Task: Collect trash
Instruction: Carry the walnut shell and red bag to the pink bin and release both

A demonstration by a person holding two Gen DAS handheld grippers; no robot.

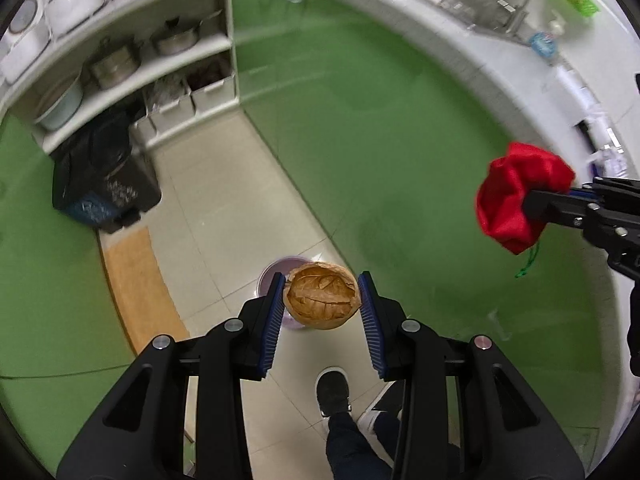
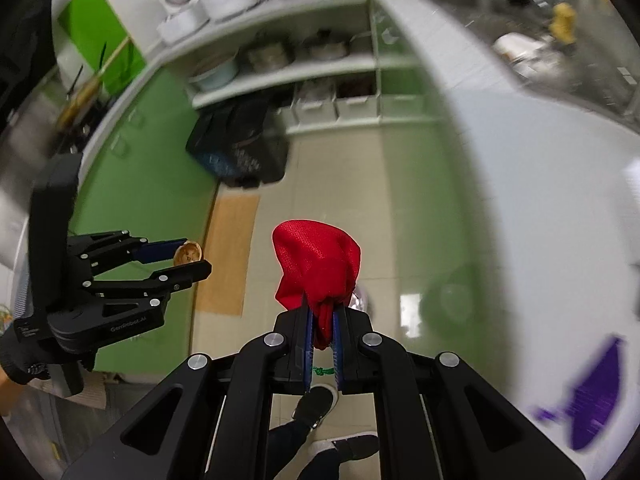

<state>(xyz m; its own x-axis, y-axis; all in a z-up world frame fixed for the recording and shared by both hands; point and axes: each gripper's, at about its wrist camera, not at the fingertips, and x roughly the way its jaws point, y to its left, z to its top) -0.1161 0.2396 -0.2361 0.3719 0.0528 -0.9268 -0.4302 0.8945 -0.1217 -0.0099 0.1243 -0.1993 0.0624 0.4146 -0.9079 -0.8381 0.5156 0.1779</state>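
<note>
My left gripper [image 1: 322, 284] is shut on a brown walnut-like shell [image 1: 322, 302], its blue pads [image 1: 274, 316] pressing both sides. Right under the shell a small lilac bin [image 1: 270, 276] stands on the tiled floor, mostly hidden by it. At the right edge of the same view, my right gripper [image 1: 536, 202] holds a red cloth pouch [image 1: 512, 192] with a green drawstring. In the right wrist view that gripper [image 2: 322, 320] is shut on the neck of the pouch [image 2: 316, 264]. The left gripper [image 2: 192, 262] with the shell [image 2: 187, 253] is at the left.
Green cabinet doors [image 1: 380, 140] line both sides of a narrow tiled aisle. A black bag and crate [image 1: 108, 184] sit below white shelves with pots [image 1: 116, 64]. A wooden mat [image 1: 136, 280] lies on the left. A person's shoe [image 1: 332, 394] is below the grippers.
</note>
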